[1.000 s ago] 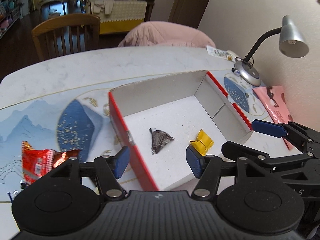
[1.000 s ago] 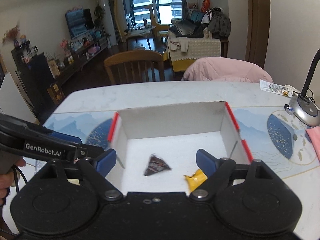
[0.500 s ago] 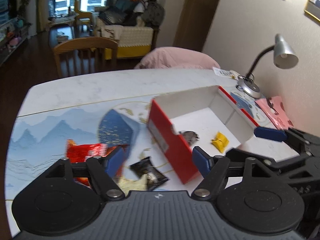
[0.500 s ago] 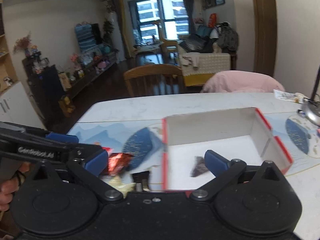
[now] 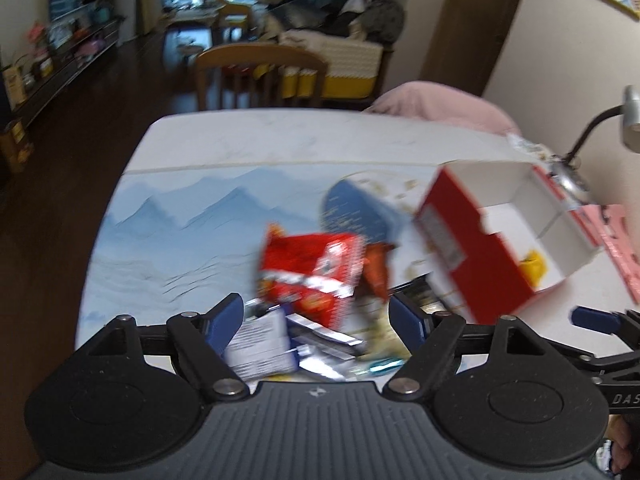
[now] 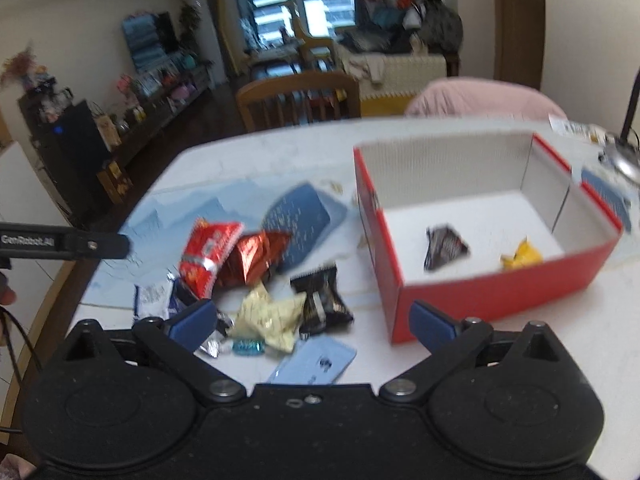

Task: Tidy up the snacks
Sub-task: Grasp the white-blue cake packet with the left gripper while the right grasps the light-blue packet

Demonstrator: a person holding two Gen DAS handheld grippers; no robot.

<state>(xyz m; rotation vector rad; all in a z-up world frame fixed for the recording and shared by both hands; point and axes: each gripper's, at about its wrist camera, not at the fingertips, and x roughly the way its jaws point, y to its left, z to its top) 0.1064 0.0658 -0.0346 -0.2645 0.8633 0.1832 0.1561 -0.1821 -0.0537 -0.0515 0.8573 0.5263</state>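
The left claw (image 5: 318, 316) is spreading wider, its blue pads touching nothing; a blurred heap of snacks lies on the tabletop (image 5: 224, 152) below the gap, led by a red foil packet (image 5: 310, 268) whose long axis runs roughly across the frame. The right claw (image 6: 312, 316) stands fully spread and empty, above a cream star-shaped packet (image 6: 270, 314) and a black wrapped bar (image 6: 322, 298) that points toward the upper left of the frame. In the right wrist view, the red cardboard box with white inside (image 6: 492, 284) sits at right, holding a dark triangular packet (image 6: 442, 246) and a small yellow wrapper (image 6: 522, 256). Motion blur smears printed labels; a light blue flat packet (image 6: 314, 364) is partly cut off by the claw body.
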